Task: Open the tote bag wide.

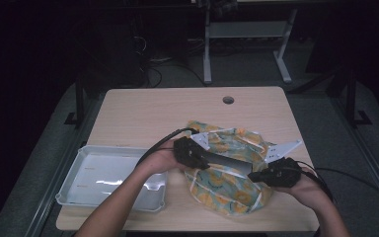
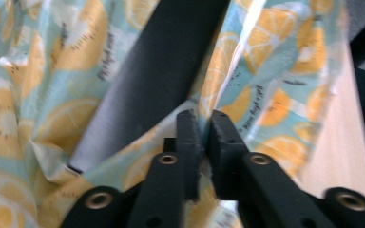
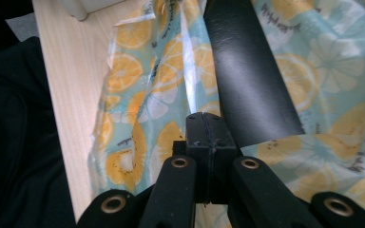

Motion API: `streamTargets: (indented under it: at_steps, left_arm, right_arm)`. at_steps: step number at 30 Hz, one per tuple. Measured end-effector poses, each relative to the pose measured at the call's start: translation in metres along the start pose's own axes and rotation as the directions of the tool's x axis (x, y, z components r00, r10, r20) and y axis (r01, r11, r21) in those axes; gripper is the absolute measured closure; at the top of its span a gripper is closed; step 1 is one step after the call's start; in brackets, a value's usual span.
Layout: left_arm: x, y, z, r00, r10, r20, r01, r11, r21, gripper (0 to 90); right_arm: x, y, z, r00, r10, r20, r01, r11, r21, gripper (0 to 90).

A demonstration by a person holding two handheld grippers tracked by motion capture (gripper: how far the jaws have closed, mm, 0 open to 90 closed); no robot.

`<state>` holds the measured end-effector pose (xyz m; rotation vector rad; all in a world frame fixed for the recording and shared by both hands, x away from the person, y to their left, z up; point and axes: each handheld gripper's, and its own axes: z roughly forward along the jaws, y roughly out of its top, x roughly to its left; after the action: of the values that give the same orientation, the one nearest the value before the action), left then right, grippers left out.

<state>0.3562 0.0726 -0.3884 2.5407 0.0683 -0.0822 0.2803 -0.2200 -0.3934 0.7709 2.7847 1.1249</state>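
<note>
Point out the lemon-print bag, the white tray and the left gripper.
lemon-print bag [image 1: 229,190], high view, on its printed front panel.
white tray [image 1: 79,170], high view, on its bare floor.
left gripper [image 2: 204,130], left gripper view, midway between its fingertips.

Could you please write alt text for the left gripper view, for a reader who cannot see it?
The left gripper pinches a fold of lemon-print cloth between its black jaws. A dark strip runs diagonally across the cloth, with the table at right.

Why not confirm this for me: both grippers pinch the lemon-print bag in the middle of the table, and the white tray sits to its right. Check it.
One slip: the white tray lies left of the lemon-print bag, as the high view shows. The left gripper and right gripper do both pinch the bag.
</note>
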Motion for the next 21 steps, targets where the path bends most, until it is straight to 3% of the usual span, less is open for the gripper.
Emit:
streamTargets:
  at_steps: [4, 9, 12, 15, 19, 21]
  left_arm:
    - [-0.006, -0.009, -0.001, 1.0, -0.002, 0.001, 0.002, 1.0, 0.004, 86.6]
    - [-0.011, -0.02, 0.012, 0.9997, -0.019, 0.012, 0.018, 0.9995, 0.027, 89.2]
    - [-0.013, -0.023, 0.019, 0.9998, -0.015, 0.015, 0.014, 0.9985, 0.053, 89.4]
    - [-0.013, -0.024, 0.017, 0.9996, -0.023, 0.014, 0.023, 0.9988, 0.044, 88.8]
    - [-0.009, -0.022, 0.001, 0.999, -0.025, -0.036, 0.026, 0.9994, 0.021, 79.3]
    - [-0.007, -0.019, -0.009, 0.9968, -0.033, -0.072, 0.032, 0.9993, -0.019, 76.6]
  right_arm:
    - [0.004, -0.001, 0.005, 0.9999, 0.0, -0.011, 0.0, 1.0, 0.022, 89.6]
    - [0.008, -0.003, 0.017, 0.9996, -0.013, -0.026, 0.015, 0.998, 0.068, 89.6]
    - [0.01, -0.005, 0.024, 0.9995, -0.012, -0.031, 0.015, 0.996, 0.093, 89.5]
    - [0.011, -0.006, 0.028, 0.9993, -0.021, -0.029, 0.024, 0.994, 0.107, 89.5]
    - [0.01, -0.006, 0.03, 0.9997, -0.009, -0.024, 0.012, 0.994, 0.109, 89.5]
    - [0.009, -0.007, 0.031, 0.9996, -0.015, -0.024, 0.018, 0.993, 0.116, 89.5]
